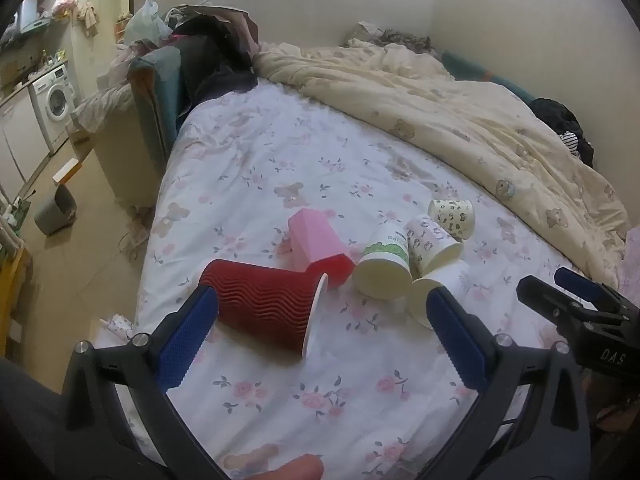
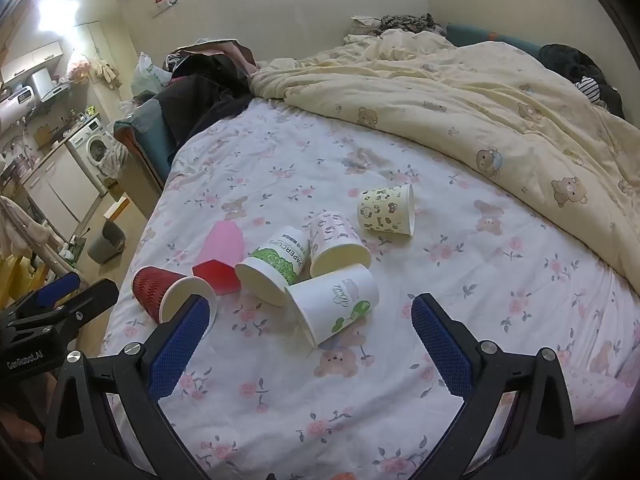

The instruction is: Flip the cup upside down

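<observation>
I am holding my left claw (image 1: 320,336) spread wide and empty, low over the bed (image 1: 280,400). The red cup (image 1: 264,308) is lying just ahead of it, on its side, nearer my left finger than my right. Its long axis is running across my line of reach, base toward the bed's left edge, open mouth facing right. I judge this the cup to take first, since my left claw is far nearer it than my right one is.

My right claw (image 2: 312,332) is also hanging released with nothing in it, and the white cup (image 2: 336,304) is lying just in front of it, mouth turned toward me and to the left.

Farther out, the pink cup (image 1: 316,246) is lying just behind the red one, apparently touching it, mouth toward me. Beyond it three more paper cups are tipped over: the green-band cup (image 1: 386,266), the pale printed cup (image 1: 430,246) and, farthest, the leopard cup (image 1: 454,216). Every cup mouth I can see is showing empty. None is standing, so no cup is inverted yet.
</observation>
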Action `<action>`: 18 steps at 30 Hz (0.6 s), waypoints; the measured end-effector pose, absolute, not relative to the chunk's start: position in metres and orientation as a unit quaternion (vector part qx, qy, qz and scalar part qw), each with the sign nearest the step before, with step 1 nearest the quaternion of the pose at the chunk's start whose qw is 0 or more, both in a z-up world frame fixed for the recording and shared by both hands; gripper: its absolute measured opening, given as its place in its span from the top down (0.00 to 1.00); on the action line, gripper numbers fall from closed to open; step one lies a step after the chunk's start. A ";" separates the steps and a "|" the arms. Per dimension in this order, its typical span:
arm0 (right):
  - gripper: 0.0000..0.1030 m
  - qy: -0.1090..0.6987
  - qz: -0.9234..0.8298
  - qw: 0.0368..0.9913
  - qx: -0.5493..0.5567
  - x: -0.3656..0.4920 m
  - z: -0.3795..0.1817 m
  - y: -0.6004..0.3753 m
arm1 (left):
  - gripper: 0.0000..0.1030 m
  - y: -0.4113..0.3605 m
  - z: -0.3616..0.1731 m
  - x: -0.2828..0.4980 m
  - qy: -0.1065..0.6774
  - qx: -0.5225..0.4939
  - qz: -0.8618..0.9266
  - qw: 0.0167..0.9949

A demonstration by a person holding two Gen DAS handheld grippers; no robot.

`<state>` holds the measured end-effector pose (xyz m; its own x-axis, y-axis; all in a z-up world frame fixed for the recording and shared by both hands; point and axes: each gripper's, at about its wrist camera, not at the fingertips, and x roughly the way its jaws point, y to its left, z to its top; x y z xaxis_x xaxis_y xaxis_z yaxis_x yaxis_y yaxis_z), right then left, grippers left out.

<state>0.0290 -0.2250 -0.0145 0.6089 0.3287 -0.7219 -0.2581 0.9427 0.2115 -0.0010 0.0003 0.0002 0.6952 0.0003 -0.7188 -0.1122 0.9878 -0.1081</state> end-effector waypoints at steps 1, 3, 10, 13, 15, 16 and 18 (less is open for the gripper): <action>0.00 0.410 0.164 0.896 0.043 0.029 -0.014 -0.225 | 0.00 0.001 0.000 -0.001 0.390 -0.074 0.030 0.918; 0.00 0.412 0.164 0.895 0.045 0.029 -0.015 -0.225 | 0.00 0.001 0.000 -0.001 0.393 -0.073 0.031 0.916; 0.00 0.411 0.163 0.896 0.043 0.029 -0.015 -0.225 | 0.00 0.001 0.000 0.001 0.398 -0.070 0.031 0.914; 0.00 0.411 0.163 0.896 0.042 0.029 -0.015 -0.225 | 0.00 0.001 0.000 0.001 0.399 -0.069 0.031 0.914; 0.00 0.412 0.163 0.896 0.043 0.029 -0.015 -0.225 | 0.00 0.001 0.000 -0.001 0.399 -0.070 0.031 0.914; 0.00 0.411 0.163 0.896 0.043 0.029 -0.015 -0.225 | 0.00 0.000 -0.001 -0.001 0.399 -0.069 0.032 0.914; 0.00 0.411 0.163 0.896 0.042 0.029 -0.015 -0.225 | 0.00 0.000 0.000 0.000 0.399 -0.069 0.032 0.914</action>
<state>0.0286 -0.2253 -0.0145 0.6090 0.3269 -0.7227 -0.2575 0.9432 0.2097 -0.0004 0.0003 -0.0005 0.6801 0.0034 -0.7331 -0.1133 0.9885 -0.1005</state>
